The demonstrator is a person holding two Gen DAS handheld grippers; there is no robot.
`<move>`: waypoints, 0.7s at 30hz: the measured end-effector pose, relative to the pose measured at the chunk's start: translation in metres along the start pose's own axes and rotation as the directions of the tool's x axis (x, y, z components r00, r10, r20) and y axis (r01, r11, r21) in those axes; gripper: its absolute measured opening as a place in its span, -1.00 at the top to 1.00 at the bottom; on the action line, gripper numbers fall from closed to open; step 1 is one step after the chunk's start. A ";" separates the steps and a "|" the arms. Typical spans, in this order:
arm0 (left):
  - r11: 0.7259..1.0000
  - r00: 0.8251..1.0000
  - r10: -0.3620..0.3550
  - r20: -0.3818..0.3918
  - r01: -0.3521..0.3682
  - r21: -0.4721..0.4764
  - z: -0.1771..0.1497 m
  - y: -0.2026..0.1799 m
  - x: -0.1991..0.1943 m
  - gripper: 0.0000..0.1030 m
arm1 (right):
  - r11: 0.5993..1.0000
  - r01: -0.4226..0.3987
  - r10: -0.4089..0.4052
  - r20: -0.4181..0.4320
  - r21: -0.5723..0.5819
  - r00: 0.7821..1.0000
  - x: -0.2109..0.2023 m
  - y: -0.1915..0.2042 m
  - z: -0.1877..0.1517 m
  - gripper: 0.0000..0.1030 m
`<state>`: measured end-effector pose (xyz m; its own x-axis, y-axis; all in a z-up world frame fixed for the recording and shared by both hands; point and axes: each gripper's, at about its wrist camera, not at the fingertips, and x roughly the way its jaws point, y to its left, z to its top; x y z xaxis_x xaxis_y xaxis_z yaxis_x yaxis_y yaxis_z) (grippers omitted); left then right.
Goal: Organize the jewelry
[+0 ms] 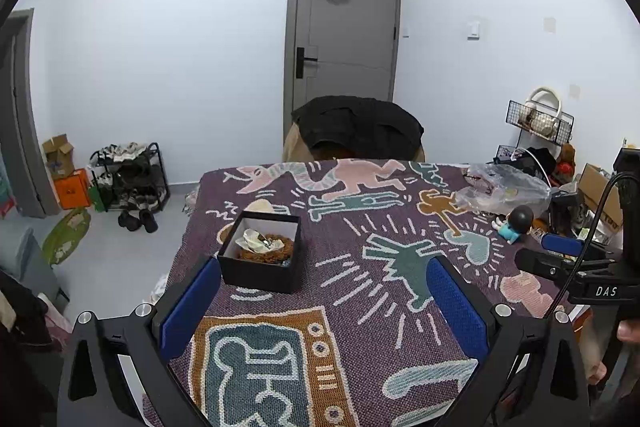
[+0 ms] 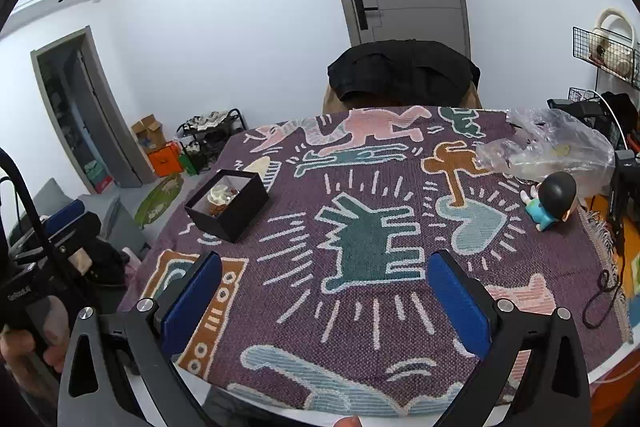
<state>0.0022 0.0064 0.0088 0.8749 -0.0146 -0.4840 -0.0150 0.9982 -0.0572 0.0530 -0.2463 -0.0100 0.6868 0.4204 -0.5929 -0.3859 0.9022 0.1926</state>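
A black open jewelry box (image 1: 262, 251) sits on the patterned purple tablecloth (image 1: 360, 307) toward the table's left side. It holds brown beads and a pale shell-like piece (image 1: 256, 239). It also shows in the right wrist view (image 2: 227, 203). My left gripper (image 1: 324, 271) is open and empty, just behind and right of the box. My right gripper (image 2: 325, 265) is open and empty above the table's near middle. The right gripper's body shows at the right edge of the left wrist view (image 1: 576, 259).
A clear plastic bag (image 2: 548, 143) and a small doll figure (image 2: 554, 201) lie at the table's far right. A chair draped with a black jacket (image 2: 402, 73) stands behind the table. A shoe rack (image 1: 130, 177) and boxes stand on the floor at left.
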 end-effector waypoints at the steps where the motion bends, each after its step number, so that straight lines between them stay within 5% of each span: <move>1: 1.000 1.000 -0.001 -0.005 0.001 0.002 0.000 -0.001 0.001 -0.99 | 1.000 0.000 0.000 0.000 0.002 1.000 0.000 0.000 0.000 -1.00; 21: 1.000 1.000 -0.006 -0.008 0.006 -0.003 -0.002 -0.002 0.002 -0.99 | 1.000 0.010 -0.010 -0.013 0.004 1.000 0.007 -0.002 -0.003 -1.00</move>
<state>0.0032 0.0044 0.0058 0.8712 -0.0210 -0.4904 -0.0114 0.9979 -0.0631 0.0562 -0.2453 -0.0167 0.6827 0.4103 -0.6046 -0.3764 0.9067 0.1903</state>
